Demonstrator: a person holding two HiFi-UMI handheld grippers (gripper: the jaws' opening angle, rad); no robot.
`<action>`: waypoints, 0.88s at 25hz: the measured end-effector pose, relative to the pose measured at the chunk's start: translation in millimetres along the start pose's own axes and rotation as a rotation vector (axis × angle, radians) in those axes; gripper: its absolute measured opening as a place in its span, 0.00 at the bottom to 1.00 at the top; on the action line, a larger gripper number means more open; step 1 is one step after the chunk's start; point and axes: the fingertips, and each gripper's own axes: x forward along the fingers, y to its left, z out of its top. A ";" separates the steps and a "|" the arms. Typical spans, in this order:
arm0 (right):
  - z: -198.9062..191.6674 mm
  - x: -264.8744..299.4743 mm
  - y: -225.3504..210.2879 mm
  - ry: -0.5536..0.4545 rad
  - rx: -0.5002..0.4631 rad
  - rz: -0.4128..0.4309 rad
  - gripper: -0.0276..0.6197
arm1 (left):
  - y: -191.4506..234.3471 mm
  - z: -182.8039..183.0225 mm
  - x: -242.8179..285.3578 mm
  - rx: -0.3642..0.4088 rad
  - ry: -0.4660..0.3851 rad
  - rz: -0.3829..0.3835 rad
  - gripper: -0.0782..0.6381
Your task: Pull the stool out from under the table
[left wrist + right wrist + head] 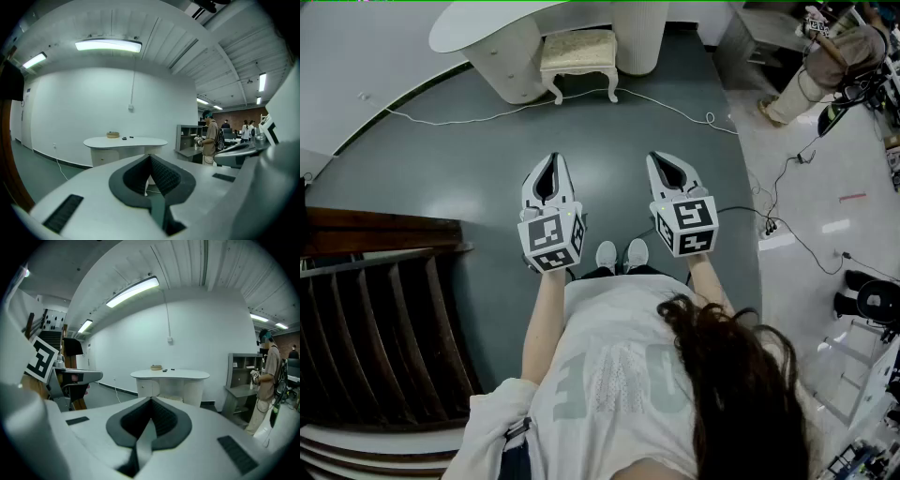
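The stool [578, 52], white-legged with a cream cushion, stands tucked between the two pedestals of the white table [478, 23] at the far end of the grey floor. My left gripper [550, 161] and right gripper [662, 157] are held side by side, well short of it, pointing toward it. Both are shut with nothing between the pads. The left gripper view has the table [125, 140] straight ahead, with the stool hidden behind my left gripper [150, 157]. The right gripper view shows the table [170, 375] and the stool's cushion [171, 398] just above my right gripper [151, 400].
A white cable [487, 116] runs across the floor in front of the table. A dark wooden staircase [375, 309] is at the left. A grey shelf unit [243, 376] and a standing person [267, 380] are to the right of the table. More cables and a power strip [773, 239] lie at right.
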 end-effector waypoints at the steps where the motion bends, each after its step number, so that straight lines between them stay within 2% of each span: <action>1: 0.0 -2.4 -1.7 -0.002 0.005 0.000 0.09 | -0.5 0.6 -0.9 0.001 -0.001 0.004 0.15; 6: -9.9 -7.3 -11.1 0.007 0.068 0.018 0.09 | -7.1 -0.9 -1.9 -0.001 0.003 0.021 0.15; 13: -25.7 -16.2 -25.3 0.015 0.091 0.038 0.09 | -24.9 -9.2 -0.6 -0.036 -0.004 0.019 0.15; 16: -35.6 -18.3 -34.3 -0.008 0.164 0.084 0.09 | -30.3 -13.7 -3.8 -0.052 -0.004 0.039 0.15; 18: -38.9 -16.3 -44.0 -0.007 0.208 0.083 0.09 | -30.0 -12.3 -4.3 -0.062 -0.013 0.062 0.15; 22: -36.1 -7.7 -47.0 0.008 0.191 0.092 0.09 | -16.6 -8.7 0.4 -0.088 -0.026 0.104 0.15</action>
